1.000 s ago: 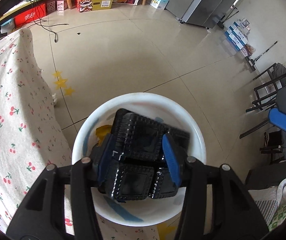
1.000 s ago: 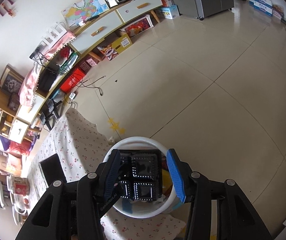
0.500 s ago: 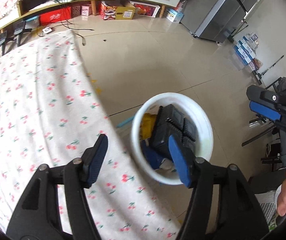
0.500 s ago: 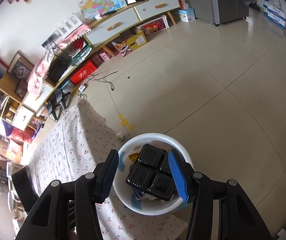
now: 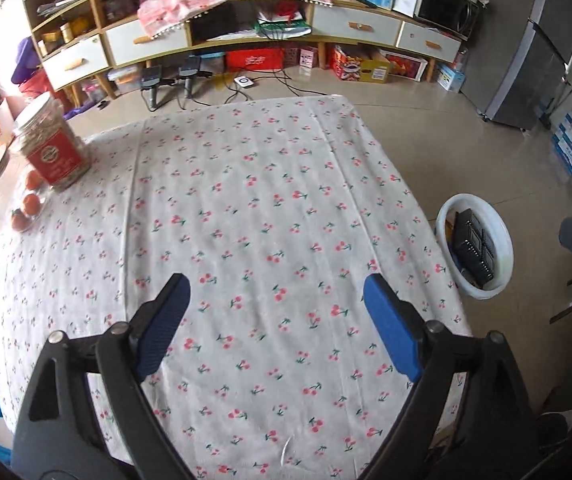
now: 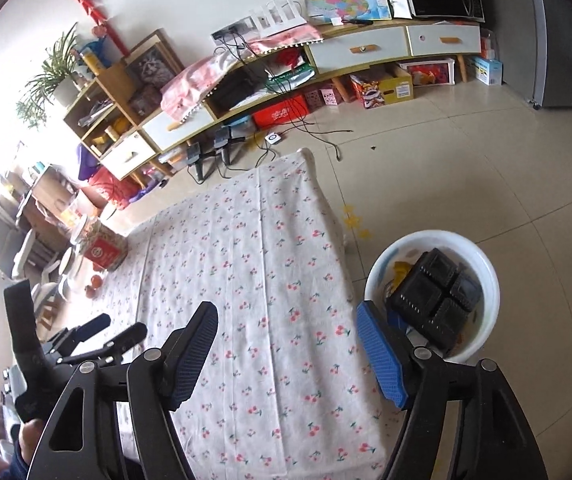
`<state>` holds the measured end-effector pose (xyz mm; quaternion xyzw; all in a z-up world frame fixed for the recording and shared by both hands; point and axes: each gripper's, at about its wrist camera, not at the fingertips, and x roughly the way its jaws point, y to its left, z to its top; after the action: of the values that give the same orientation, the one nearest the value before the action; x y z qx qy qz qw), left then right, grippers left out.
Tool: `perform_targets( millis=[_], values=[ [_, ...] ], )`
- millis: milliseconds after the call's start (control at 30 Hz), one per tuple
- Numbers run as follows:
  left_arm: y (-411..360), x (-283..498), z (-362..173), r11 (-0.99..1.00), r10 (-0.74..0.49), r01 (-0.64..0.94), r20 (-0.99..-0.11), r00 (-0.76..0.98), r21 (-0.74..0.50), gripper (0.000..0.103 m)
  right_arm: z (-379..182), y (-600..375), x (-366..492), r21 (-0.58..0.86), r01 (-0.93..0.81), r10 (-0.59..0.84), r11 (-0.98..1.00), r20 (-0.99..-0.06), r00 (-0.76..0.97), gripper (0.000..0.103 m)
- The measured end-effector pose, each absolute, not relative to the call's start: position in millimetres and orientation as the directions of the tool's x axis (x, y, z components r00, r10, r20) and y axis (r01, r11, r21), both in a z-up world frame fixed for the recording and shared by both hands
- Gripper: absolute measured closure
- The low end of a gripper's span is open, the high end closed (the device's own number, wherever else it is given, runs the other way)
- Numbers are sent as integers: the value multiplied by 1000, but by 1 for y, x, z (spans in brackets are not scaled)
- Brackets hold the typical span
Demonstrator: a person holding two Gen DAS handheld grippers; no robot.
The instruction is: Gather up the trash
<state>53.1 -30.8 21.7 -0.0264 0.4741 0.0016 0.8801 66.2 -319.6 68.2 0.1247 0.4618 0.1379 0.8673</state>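
Your left gripper (image 5: 276, 316) hung over the cherry-print tablecloth (image 5: 246, 208), jaws wide and opening, nothing between the blue pads but cloth. Your right gripper (image 6: 286, 344) was likewise over the cloth near its edge, jaws spread and opening, also empty.

The trash, a black compartment tray (image 6: 434, 300), lay tilted inside the white basin (image 6: 482, 264) on the floor, just beyond and to the right of your right gripper's right finger (image 6: 382, 356). Yellow and blue scraps lay under the tray; what they were could not be told. From the left wrist view the same basin (image 5: 504, 236) sat off the table's edge, well to the right of the right finger (image 5: 392, 326), with the tray (image 5: 476, 246) standing on edge in it.

Far ahead and to the left of the left finger (image 5: 160, 318), a red-labelled jar (image 5: 52, 144) stood at the table's far corner, with a clear container of small red fruit (image 5: 26, 204) beside it. Neither gripper touched either.
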Motion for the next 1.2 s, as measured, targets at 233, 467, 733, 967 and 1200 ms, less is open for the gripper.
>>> perform_targets(
  millis=[233, 467, 733, 967, 1200],
  values=[
    [-29, 27, -7, 997, -44, -34, -845, 533, -73, 13, 57, -302, 15, 337, -95, 329, 937, -755, 567, 29],
    [-39, 5, -16, 1000, -15, 16, -843, 537, -7, 13, 20, -299, -24, 334, -30, 296, 942, -787, 541, 24],
    [-47, -3, -15, 1000, -7, 27, -843, 538, 9, 13, 21, -300, -28, 122, 67, 57, 990, -797, 601, 21],
    [-53, -10, -9, 1000, -14, 30, -834, 552, 3, 13, 21, -286, -33, 70, 35, 34, 997, -796, 605, 21],
    [-56, -15, -5, 999, -31, 36, -829, 559, -14, 13, 22, -288, -36, 48, 49, 8, 998, -791, 611, 20]
  ],
)
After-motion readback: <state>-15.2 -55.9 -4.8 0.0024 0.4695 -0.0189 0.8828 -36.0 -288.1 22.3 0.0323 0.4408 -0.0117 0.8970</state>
